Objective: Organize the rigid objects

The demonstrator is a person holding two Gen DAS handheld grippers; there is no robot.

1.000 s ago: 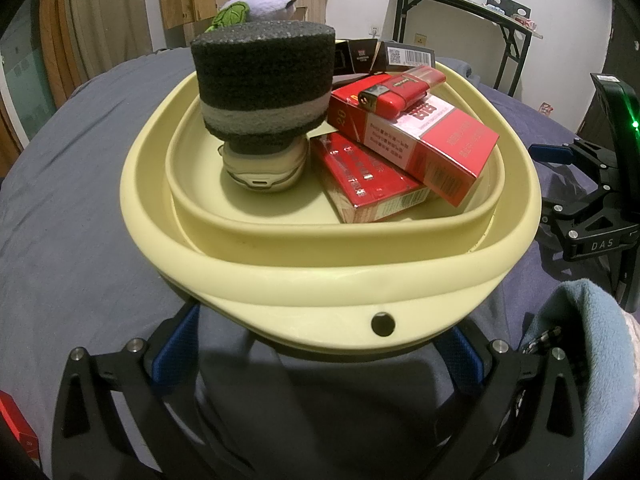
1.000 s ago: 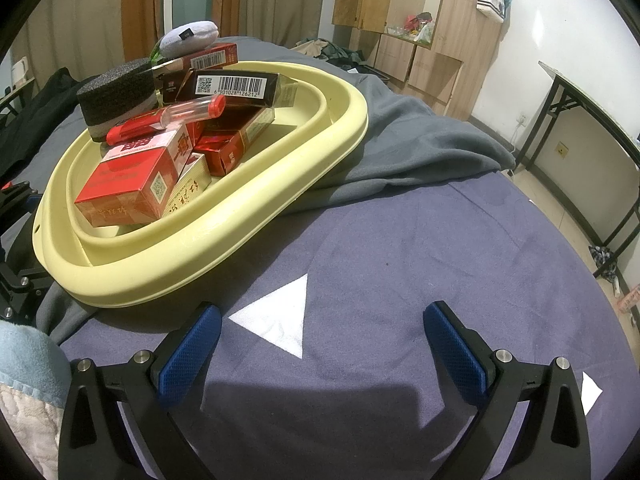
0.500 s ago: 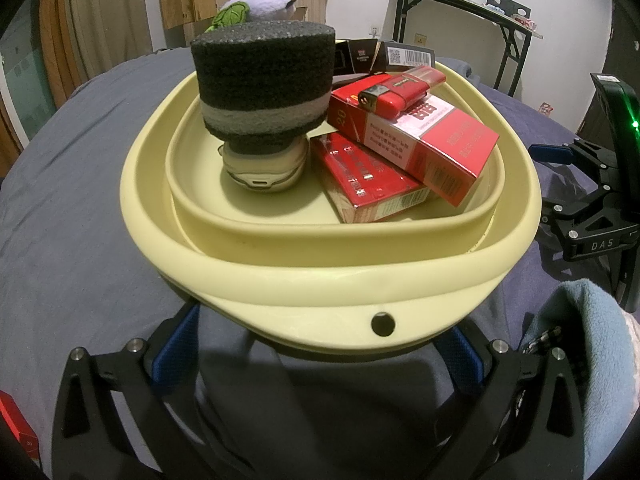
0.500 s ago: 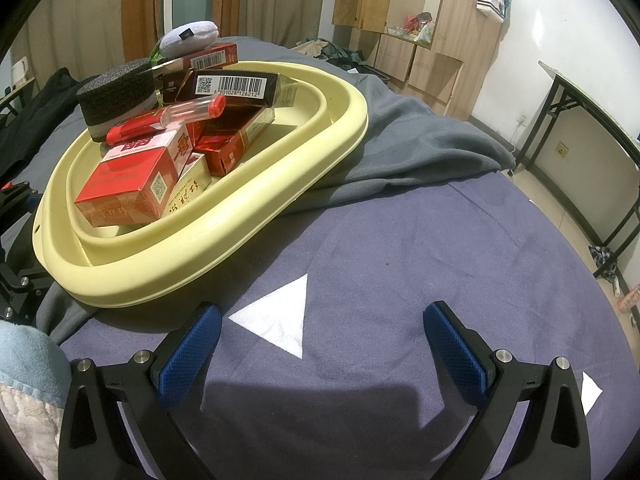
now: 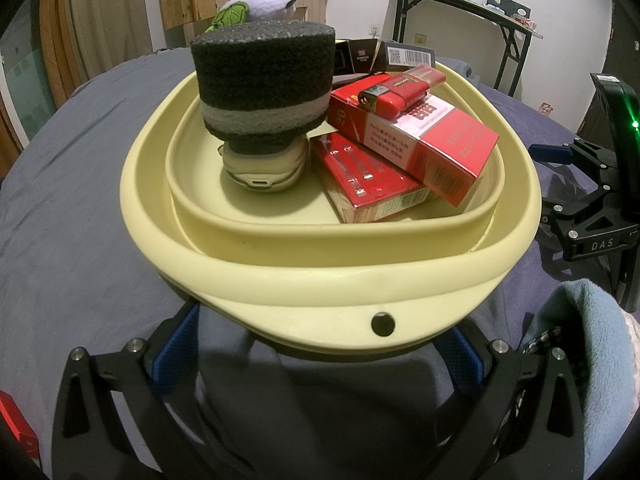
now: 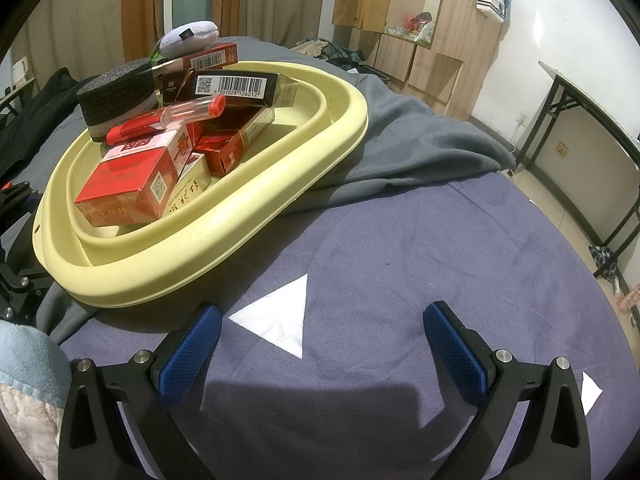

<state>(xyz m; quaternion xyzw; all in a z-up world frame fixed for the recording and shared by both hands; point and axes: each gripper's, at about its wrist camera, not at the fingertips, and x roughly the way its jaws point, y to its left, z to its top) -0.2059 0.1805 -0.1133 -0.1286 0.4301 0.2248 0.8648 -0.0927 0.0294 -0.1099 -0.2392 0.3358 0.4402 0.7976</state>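
Fingers (image 5: 176, 354) of both grippers wide apart, empty, left pair beside yellow basin (image 5: 320, 276).

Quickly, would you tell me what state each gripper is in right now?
Left gripper: open, holding nothing; the yellow basin's rim sits over the gap between its fingers.
Right gripper: open, holding nothing, above the purple cloth.

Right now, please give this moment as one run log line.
left gripper: open, at basin rim | right gripper: open, empty | yellow basin: holds boxes, lighter, sponge
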